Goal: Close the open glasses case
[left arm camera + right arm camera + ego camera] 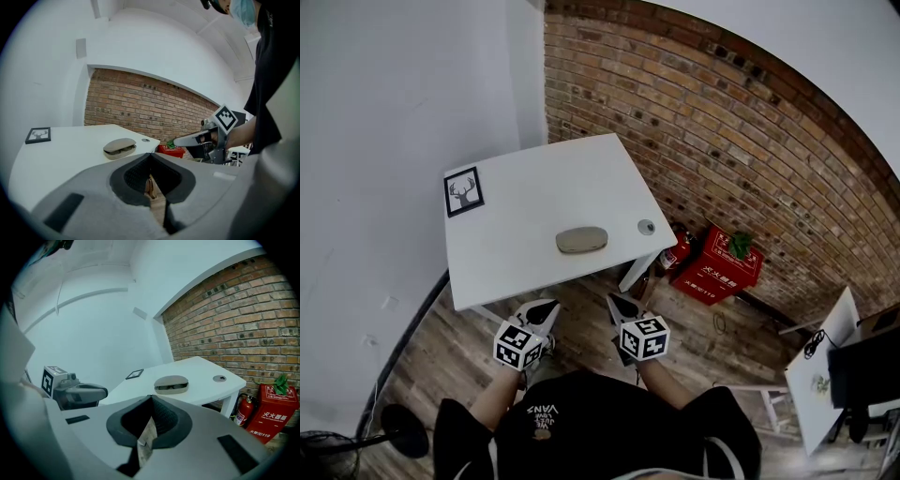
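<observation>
The beige glasses case (581,240) lies near the front edge of the white table (516,262). Its lid stands slightly ajar, with a dark gap along the front in the left gripper view (120,146) and the right gripper view (171,383). My left gripper (544,311) and right gripper (621,307) hang side by side over the wooden floor, just short of the table's front edge and apart from the case. Both are shut with nothing between the jaws, as their own views show for the left gripper (151,154) and the right gripper (151,397).
A framed deer picture (463,192) sits at the table's far left corner, and a round grey disc (647,227) lies to the right of the case. A fire extinguisher (676,251) and a red box (727,265) stand by the brick wall (722,122).
</observation>
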